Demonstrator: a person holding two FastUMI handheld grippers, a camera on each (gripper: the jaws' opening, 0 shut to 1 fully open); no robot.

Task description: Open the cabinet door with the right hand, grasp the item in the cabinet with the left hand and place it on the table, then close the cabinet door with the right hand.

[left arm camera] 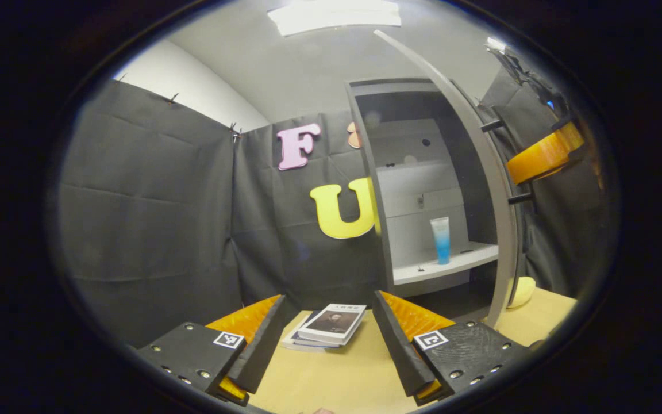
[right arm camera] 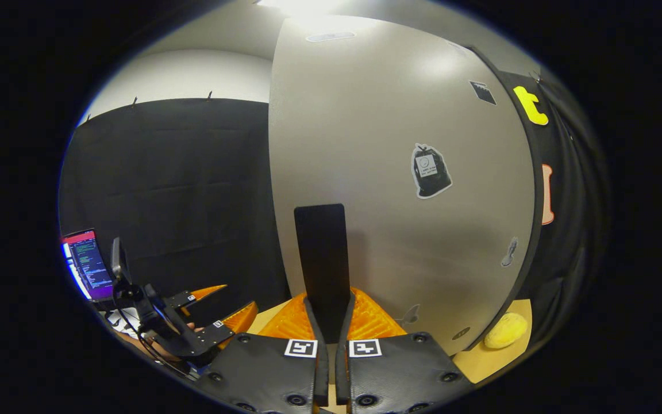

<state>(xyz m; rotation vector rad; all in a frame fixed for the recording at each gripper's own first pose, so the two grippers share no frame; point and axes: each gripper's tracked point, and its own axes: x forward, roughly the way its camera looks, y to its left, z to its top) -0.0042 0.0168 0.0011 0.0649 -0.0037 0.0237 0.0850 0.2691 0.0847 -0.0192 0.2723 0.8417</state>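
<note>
The grey cabinet (left arm camera: 417, 172) stands with its door (left arm camera: 480, 149) swung wide. On its white shelf (left arm camera: 463, 260) a blue and white tube (left arm camera: 441, 240) stands upright. My left gripper (left arm camera: 328, 299) hovers open over the wooden table (left arm camera: 337, 379), well short of the cabinet, with nothing between its fingers. In the right gripper view my right gripper (right arm camera: 329, 305) is shut on the door's black vertical handle (right arm camera: 322, 253), against the door's outer face (right arm camera: 400, 172). From the left gripper view the right gripper (left arm camera: 543, 155) shows at the door's far side by the handle bars.
A small stack of books (left arm camera: 331, 325) lies on the table ahead of the left fingers. A yellow soft object (left arm camera: 522, 290) sits on the table below the door edge, also the yellow object (right arm camera: 506, 330). A lit screen (right arm camera: 85, 264) stands behind the left gripper (right arm camera: 228, 302).
</note>
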